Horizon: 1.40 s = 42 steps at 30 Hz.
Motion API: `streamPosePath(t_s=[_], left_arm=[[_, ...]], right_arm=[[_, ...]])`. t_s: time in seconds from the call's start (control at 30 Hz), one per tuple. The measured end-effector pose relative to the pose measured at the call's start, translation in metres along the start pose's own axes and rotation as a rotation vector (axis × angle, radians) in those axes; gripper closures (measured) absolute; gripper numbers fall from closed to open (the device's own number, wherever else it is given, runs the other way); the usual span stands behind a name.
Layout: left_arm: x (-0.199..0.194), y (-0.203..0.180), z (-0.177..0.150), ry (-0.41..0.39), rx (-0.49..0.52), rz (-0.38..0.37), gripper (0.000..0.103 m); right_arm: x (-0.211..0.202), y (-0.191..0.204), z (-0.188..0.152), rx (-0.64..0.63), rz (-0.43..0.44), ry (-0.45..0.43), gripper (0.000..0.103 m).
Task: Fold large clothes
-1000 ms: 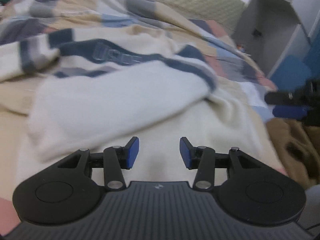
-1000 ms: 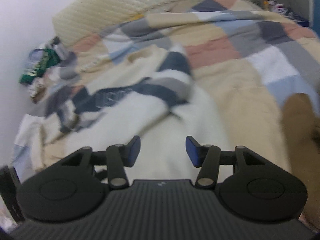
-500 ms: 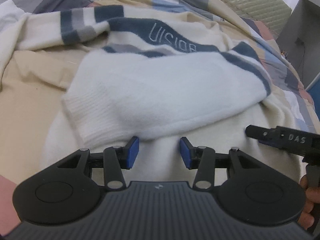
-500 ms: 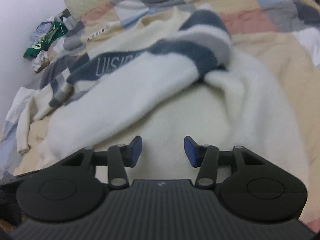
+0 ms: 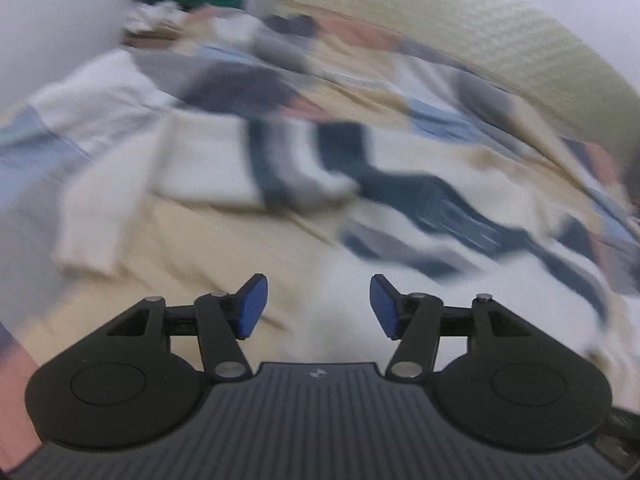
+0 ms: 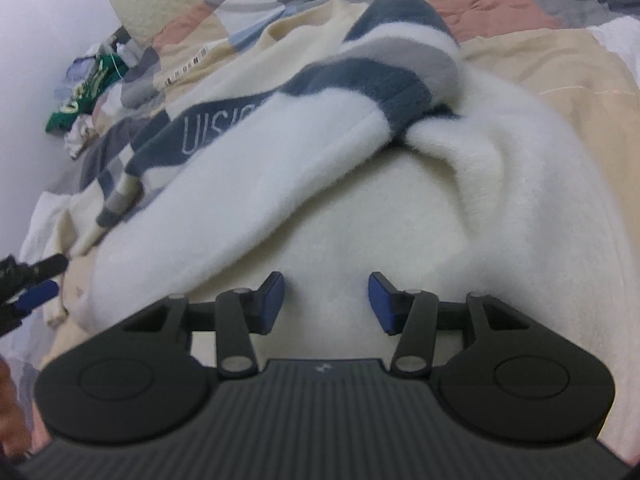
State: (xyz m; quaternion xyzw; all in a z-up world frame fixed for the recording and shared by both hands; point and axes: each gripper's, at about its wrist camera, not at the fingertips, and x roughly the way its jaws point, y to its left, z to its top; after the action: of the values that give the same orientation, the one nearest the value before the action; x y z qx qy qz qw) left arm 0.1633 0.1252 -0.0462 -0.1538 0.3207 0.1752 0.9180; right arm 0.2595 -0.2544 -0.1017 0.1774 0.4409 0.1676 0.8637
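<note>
A large cream sweater (image 6: 360, 208) with navy and grey stripes and lettering lies on the bed, one sleeve (image 6: 280, 152) folded across its body. My right gripper (image 6: 326, 300) is open and empty, low over the sweater's white body. My left gripper (image 5: 318, 306) is open and empty near the sweater's left edge; its view is blurred, with the striped sleeve (image 5: 304, 164) lying ahead. The left gripper's fingers (image 6: 34, 280) show at the left edge of the right wrist view.
A patchwork quilt (image 6: 520, 4) covers the bed. A cream quilted headboard (image 5: 480, 56) runs along the back. Green and white clothes (image 6: 80, 96) are piled by the wall at the far left.
My left gripper has swung left, away from the folded sleeve toward the other striped sleeve, and its view is blurred. My right gripper moved slightly closer to the sweater. Both stay open.
</note>
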Motion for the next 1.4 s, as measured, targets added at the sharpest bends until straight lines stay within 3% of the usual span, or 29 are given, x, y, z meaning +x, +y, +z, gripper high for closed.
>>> streamPosePath(t_s=[0.13,0.2,0.33,0.5,0.57,0.67,0.73,0.77,0.93,1.07,1.23,1.4], left_arm=[[0.037,0.043,0.033,0.000,0.044,0.175,0.041],[0.058,0.066,0.042,0.031,0.043,0.228,0.041],[0.094,0.107,0.054,0.055,0.009,0.309,0.041],[0.115,0.118,0.050,0.058,0.083,0.313,0.041],[0.118,0.117,0.052,0.061,0.104,0.322,0.045],[0.117,0.119,0.056,0.077,0.140,0.334,0.069],[0.112,0.122,0.062,0.091,0.133,0.315,0.090],[0.110,0.124,0.064,0.102,0.118,0.309,0.094],[0.070,0.114,0.094,0.098,0.077,0.214,0.096],[0.020,0.089,0.130,0.067,0.081,0.095,0.096],[-0.048,0.037,0.174,-0.007,0.105,-0.018,0.096],[-0.098,-0.048,0.193,-0.072,0.226,-0.084,0.096]], right_arm=[[0.001,0.002,0.004,0.003,0.005,-0.019,0.052],[0.000,0.003,0.006,-0.007,0.004,-0.030,0.052],[-0.003,0.006,0.010,-0.019,0.004,-0.069,0.052],[-0.002,0.015,0.017,-0.080,-0.001,-0.128,0.052],[0.000,0.021,0.019,-0.116,-0.012,-0.153,0.052],[0.007,0.026,0.022,-0.162,-0.010,-0.165,0.052],[0.012,0.026,0.024,-0.170,-0.008,-0.164,0.052],[0.015,0.025,0.025,-0.160,-0.005,-0.158,0.052],[0.017,0.025,0.029,-0.131,0.003,-0.151,0.052],[0.012,0.025,0.027,-0.124,0.006,-0.152,0.052],[0.000,0.020,0.030,-0.091,0.009,-0.168,0.052],[-0.022,0.011,0.035,-0.017,0.087,-0.202,0.052]])
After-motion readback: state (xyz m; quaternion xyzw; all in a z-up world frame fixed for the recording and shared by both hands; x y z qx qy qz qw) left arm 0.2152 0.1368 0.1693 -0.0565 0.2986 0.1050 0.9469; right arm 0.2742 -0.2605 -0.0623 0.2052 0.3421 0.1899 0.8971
